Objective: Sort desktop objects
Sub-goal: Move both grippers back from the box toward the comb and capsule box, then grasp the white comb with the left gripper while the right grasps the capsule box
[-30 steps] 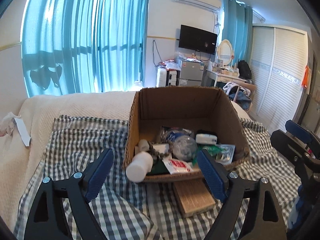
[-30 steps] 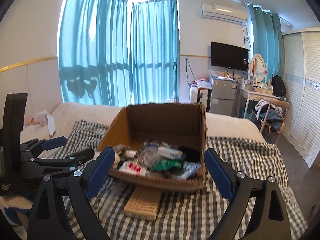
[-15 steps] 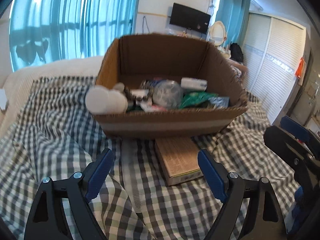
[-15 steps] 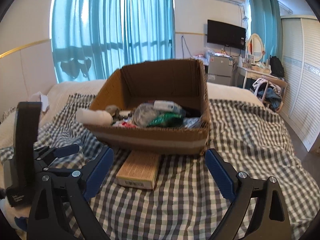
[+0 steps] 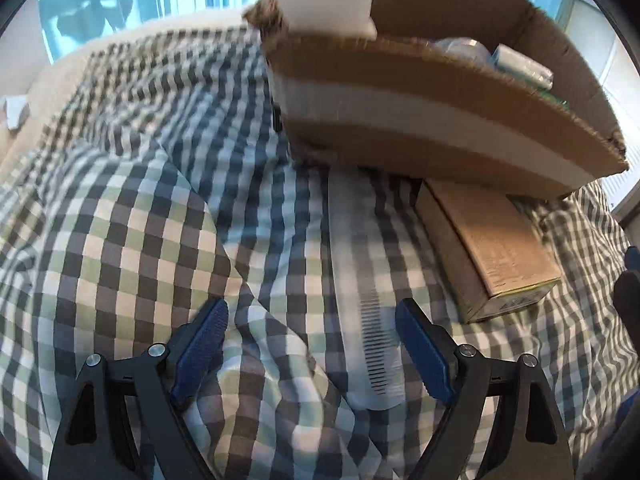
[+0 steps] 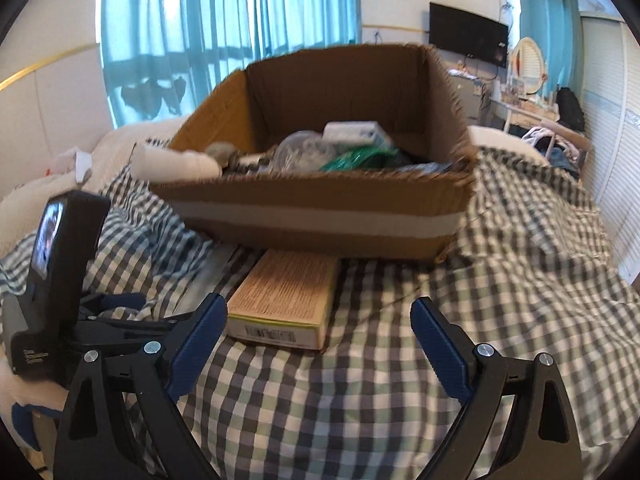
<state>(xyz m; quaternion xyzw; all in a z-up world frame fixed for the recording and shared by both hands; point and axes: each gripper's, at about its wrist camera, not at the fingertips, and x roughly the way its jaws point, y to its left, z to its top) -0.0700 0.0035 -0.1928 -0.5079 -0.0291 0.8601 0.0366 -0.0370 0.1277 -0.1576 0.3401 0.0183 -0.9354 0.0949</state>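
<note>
Clear comb [image 5: 370,312] lengthwise toward cardboard box [image 5: 420,120], between left gripper's [image 5: 312,346] wide-open, empty fingers [image 5: 202,344].

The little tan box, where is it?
The little tan box lies on the checked cloth, tucked partly under the big cardboard box, ahead of the right gripper.

A bed with a checked cloth [image 6: 400,392] carries a cardboard box [image 6: 320,216] of odds and ends, propped on a small carton [image 6: 286,300]. A clear comb [image 5: 368,320] lies beside it.
</note>
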